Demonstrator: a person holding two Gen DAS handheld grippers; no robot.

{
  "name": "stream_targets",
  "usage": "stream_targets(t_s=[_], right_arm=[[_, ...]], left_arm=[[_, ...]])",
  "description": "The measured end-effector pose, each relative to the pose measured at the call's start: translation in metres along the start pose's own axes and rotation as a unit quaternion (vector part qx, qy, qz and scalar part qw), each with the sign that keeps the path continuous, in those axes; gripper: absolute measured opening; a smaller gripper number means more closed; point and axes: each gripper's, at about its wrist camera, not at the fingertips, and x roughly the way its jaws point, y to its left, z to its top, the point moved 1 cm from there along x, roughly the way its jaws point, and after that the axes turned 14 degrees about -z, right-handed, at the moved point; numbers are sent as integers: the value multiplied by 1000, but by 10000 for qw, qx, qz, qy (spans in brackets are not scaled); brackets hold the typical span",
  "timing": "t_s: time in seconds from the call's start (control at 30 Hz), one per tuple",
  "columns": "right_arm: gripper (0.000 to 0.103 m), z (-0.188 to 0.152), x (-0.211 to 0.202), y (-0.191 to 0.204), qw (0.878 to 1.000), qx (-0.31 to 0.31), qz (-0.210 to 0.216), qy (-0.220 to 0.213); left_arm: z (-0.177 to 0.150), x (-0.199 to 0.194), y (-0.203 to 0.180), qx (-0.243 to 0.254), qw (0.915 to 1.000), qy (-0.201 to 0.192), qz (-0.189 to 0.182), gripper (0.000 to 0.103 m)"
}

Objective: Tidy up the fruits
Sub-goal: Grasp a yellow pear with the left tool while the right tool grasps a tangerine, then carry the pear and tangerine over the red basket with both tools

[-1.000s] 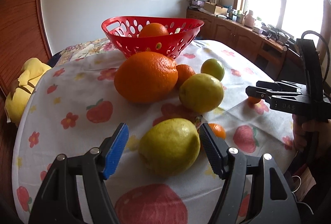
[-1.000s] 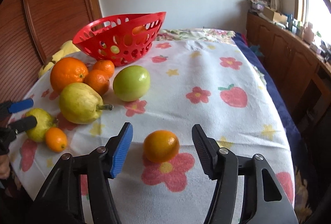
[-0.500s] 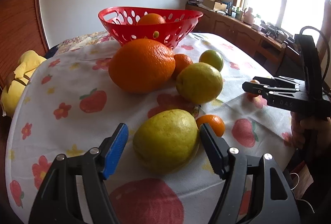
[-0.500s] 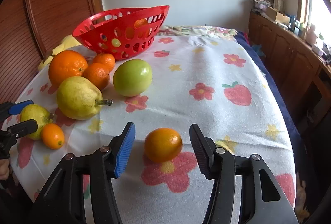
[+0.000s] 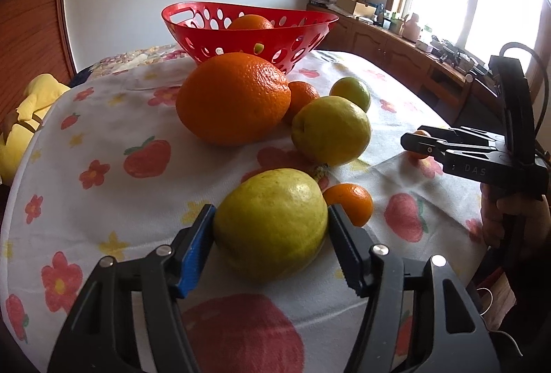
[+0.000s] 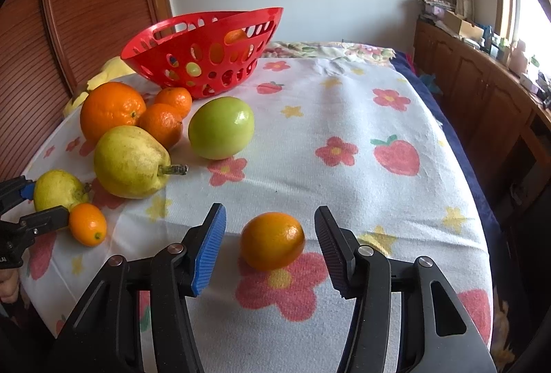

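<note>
Your desk, draped in a white cloth printed with flowers and strawberries, carries everything, and the fruit lies loose on it because most of the sorting is not yet done. At the far side stands the red perforated plastic basket, its open mouth tipped toward you; it looks like the place the fruit is meant to go, and one orange fruit already shows inside it.

Just in front of the basket sits the big round orange, touching two small tangerines, with a yellow-green stemmed pear and a smooth green apple close by. They crowd together, so you work the outliers first.

Your left tool brackets the smaller yellow-green pear on the near edge, low around its widest part so it will not roll out. Its jaws are closing, and both pads already appear to meet the skin. A little oval orange kumquat lies just beside it, touching or nearly so; mind it does not get nudged.

Your right tool straddles a small round orange citrus fruit that sits alone, well apart from the cluster. The jaws stand spread, with a clear gap on each side.
</note>
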Motion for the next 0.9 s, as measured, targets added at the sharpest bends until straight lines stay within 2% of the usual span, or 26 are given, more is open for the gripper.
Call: stream_targets(t_s=[0.1, 0.5, 0.57, 0.6, 0.63, 0.9], right_arm=[[55, 0, 1, 0, 10000, -4, 13, 12], [55, 0, 3, 1, 10000, 10, 24, 69], [49, -1, 5, 1, 9999, 11, 37, 101], [40, -2, 5, 1, 9999, 8, 46, 127], [36, -2, 6, 1, 9999, 10, 39, 138], [35, -2, 4, 2, 9999, 30, 66, 95]], left_arm=[[1, -3, 1, -11, 9999, -65, 156, 63], [14, -29, 9, -68, 9987, -387, 313, 63], [16, -32, 8, -47, 9986, -408, 323, 63], [17, -33, 8, -40, 9985, -422, 333, 64], [18, -34, 8, -34, 9985, -433, 343, 63], [22, -44, 5, 24, 9978, -547, 369, 64]])
